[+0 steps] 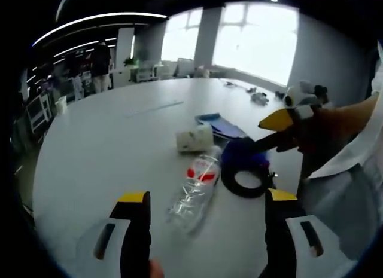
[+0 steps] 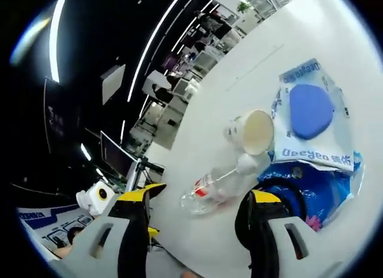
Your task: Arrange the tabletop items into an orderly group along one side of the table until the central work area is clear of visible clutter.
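Lying just ahead between the left gripper's (image 1: 206, 215) wide-open, empty jaws, the clear water bottle (image 1: 196, 189) runs lengthwise away from them, cap end farthest.

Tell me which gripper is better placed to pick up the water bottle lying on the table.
Probably the left gripper. Its open fingers frame the bottle, which lies just ahead between them. From the right gripper, also open, the bottle sits crowded against the cup and blue bag.
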